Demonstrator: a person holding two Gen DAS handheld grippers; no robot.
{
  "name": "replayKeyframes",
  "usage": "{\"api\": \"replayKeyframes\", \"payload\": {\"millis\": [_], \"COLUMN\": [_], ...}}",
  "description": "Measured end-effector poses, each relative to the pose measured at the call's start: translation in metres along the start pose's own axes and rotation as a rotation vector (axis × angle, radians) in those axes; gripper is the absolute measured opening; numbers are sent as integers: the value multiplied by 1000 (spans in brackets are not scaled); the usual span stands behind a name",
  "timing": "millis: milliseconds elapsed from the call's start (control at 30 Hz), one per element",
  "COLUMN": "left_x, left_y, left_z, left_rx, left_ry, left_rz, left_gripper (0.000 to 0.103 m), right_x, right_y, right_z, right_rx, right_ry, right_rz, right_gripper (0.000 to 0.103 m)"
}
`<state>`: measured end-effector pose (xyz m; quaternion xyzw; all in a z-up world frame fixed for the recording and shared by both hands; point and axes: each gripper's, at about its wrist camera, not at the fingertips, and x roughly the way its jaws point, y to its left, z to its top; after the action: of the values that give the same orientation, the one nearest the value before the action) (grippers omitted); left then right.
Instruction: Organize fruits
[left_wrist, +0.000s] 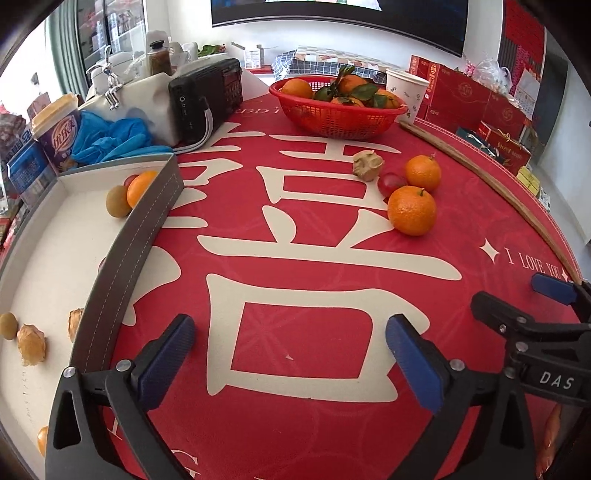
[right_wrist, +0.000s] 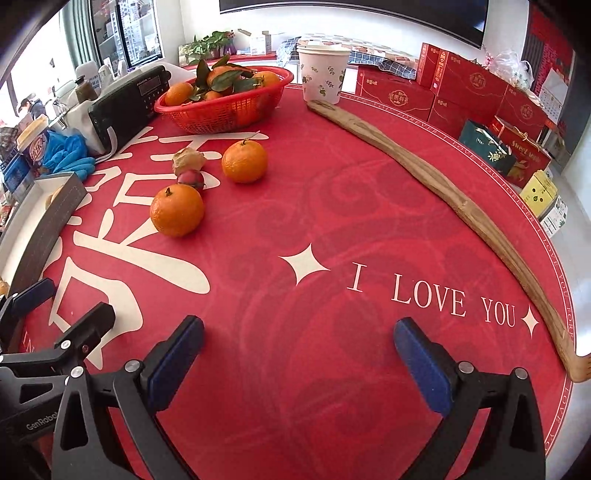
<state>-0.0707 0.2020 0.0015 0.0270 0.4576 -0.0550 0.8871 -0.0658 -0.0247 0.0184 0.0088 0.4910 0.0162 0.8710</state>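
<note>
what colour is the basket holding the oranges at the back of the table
Red mesh basket; it shows best in the left wrist view.

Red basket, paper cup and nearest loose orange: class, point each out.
red basket (left_wrist: 336, 120), left wrist view, front mesh wall.
paper cup (right_wrist: 323, 75), right wrist view, middle of its side.
nearest loose orange (right_wrist: 177, 210), right wrist view, centre of its peel.

A lived-in home room at a festive time: a round tabletop (right_wrist: 332, 206) under a red cloth, red gift boxes (right_wrist: 469, 88) stacked at upper right, a large screen (left_wrist: 332, 18) on the wall, a radio (left_wrist: 210, 96) at upper left.
</note>
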Motion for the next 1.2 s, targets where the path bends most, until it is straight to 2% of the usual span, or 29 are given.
{"api": "replayKeyframes", "payload": {"millis": [1200], "left_x": [0], "left_y": [0], "left_z": [0], "left_rx": [0], "left_ry": [0], "left_rz": [0], "left_gripper": [103], "right_x": [0], "right_y": [0], "right_z": [-1], "right_rx": [10], "right_ry": [-18], "right_rz": [-10], "right_gripper": [103]}}
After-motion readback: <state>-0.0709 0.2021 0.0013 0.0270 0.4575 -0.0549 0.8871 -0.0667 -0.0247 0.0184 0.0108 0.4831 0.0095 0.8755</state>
